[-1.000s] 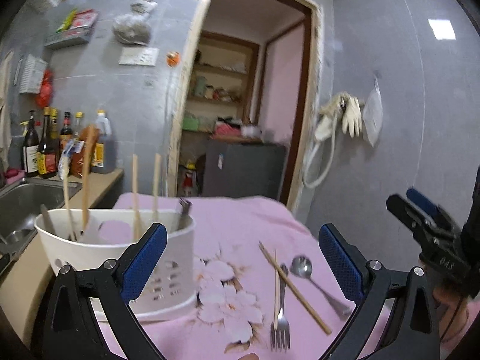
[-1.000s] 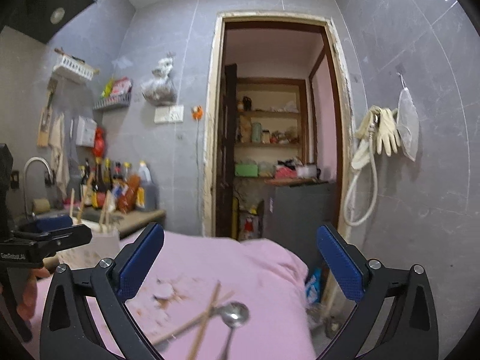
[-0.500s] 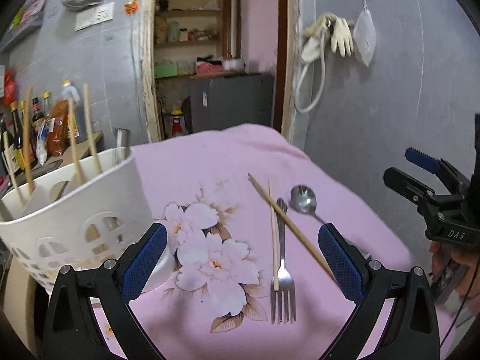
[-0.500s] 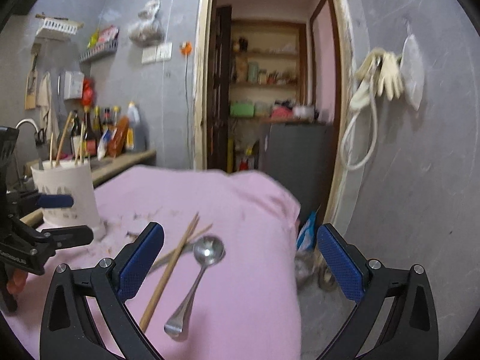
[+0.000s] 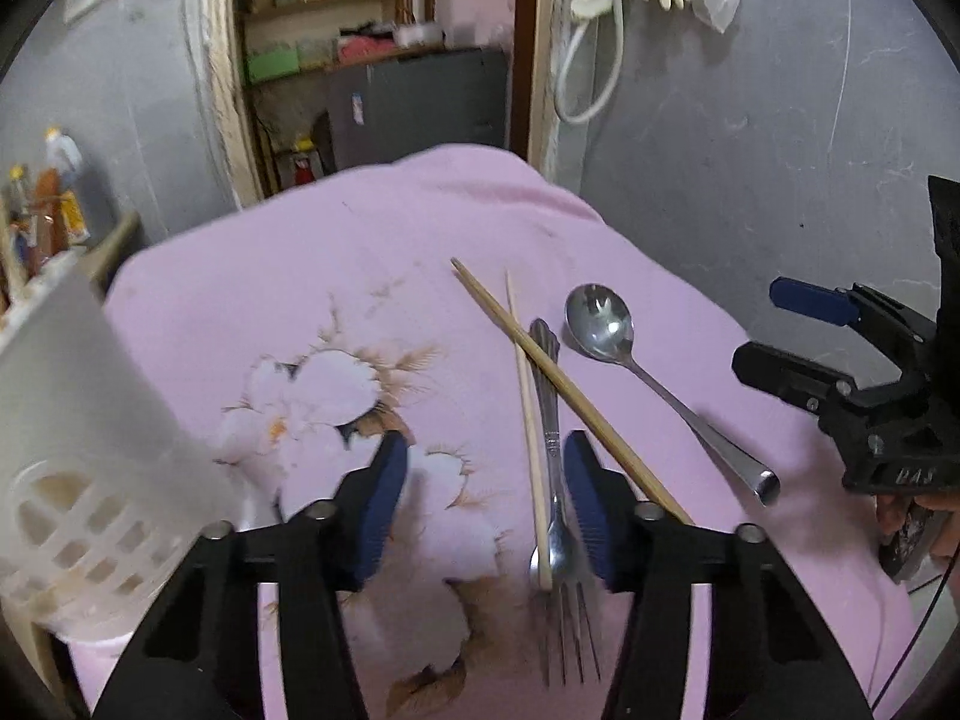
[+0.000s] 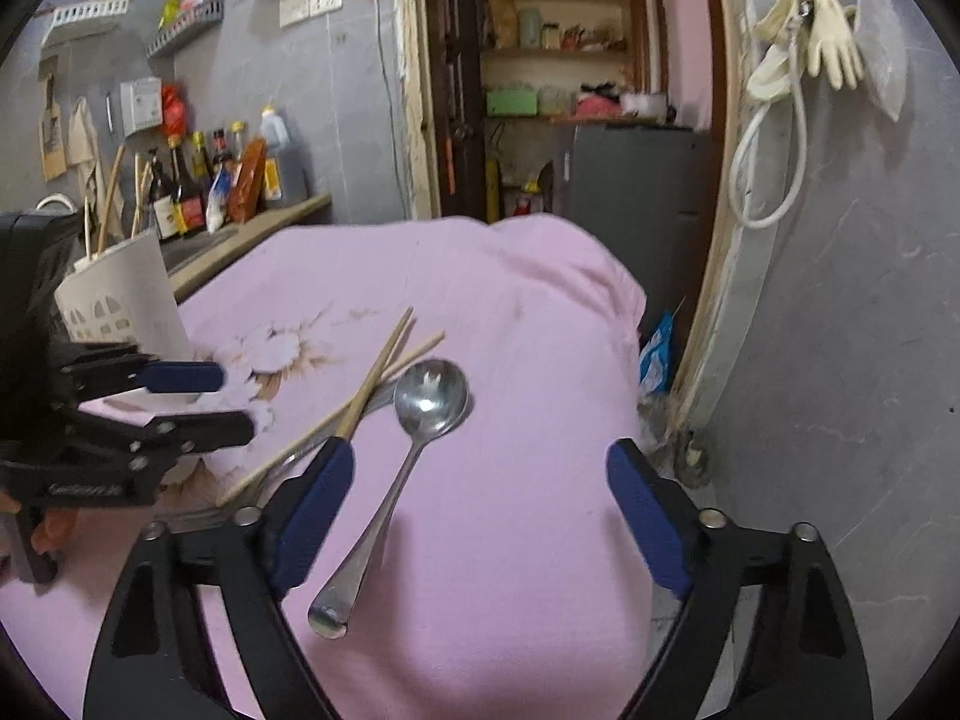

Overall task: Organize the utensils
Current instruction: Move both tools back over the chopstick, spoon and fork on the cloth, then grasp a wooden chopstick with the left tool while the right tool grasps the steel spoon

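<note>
On the pink flowered cloth [image 5: 312, 276] lie a metal fork [image 5: 555, 516], two wooden chopsticks [image 5: 540, 354] crossed over it, and a metal spoon [image 5: 648, 384]. My left gripper [image 5: 485, 504] is open, low over the cloth, its right pad beside the fork. The white utensil basket [image 5: 72, 438] stands at its left, holding several chopsticks. My right gripper [image 6: 474, 522] is open above the spoon [image 6: 396, 480], whose handle lies between the fingers. The chopsticks [image 6: 366, 390] and basket [image 6: 120, 300] also show in the right wrist view.
A counter with sauce bottles [image 6: 198, 186] and a sink lies beyond the basket. An open doorway [image 6: 564, 90] with shelves is behind the table. The table's far and right edges drop off toward a grey wall with hanging gloves [image 6: 828, 42].
Both grippers have tilted down and come closer to the utensils. The left gripper's jaws have narrowed, now beside the fork. The right gripper moved over the spoon and narrowed somewhat.
</note>
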Demonstrator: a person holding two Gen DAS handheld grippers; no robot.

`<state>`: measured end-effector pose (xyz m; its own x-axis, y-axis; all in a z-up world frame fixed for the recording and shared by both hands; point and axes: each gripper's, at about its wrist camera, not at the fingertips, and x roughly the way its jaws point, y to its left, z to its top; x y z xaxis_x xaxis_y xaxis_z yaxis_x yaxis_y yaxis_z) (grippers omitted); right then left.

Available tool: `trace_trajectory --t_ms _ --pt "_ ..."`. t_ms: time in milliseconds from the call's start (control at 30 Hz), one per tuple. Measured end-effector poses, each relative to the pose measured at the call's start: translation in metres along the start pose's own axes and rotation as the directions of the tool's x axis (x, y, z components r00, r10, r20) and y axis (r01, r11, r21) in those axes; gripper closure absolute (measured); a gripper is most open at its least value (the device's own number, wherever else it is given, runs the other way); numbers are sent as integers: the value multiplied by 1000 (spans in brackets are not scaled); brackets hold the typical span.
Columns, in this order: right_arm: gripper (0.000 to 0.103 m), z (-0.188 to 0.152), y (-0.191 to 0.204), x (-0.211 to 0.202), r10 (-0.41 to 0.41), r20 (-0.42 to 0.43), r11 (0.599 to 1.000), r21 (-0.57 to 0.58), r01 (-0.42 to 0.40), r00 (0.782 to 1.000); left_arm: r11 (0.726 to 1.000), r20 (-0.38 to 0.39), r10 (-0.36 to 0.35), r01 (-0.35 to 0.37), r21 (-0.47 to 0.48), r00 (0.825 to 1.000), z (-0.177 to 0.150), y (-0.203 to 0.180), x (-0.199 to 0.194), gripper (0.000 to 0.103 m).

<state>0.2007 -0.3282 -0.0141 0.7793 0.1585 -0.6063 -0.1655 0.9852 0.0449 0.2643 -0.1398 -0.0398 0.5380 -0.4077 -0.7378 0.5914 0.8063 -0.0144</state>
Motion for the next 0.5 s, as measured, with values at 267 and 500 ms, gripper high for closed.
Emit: trace_trajectory --t_ms 267,500 --pt "29 1 3 15 19 -64 1000 -14 -20 998 998 -52 -59 60 13 997 12 2 26 74" --pt "32 0 0 27 22 -118 1000 6 -22 993 998 -92 -65 65 -5 994 17 9 38 82"
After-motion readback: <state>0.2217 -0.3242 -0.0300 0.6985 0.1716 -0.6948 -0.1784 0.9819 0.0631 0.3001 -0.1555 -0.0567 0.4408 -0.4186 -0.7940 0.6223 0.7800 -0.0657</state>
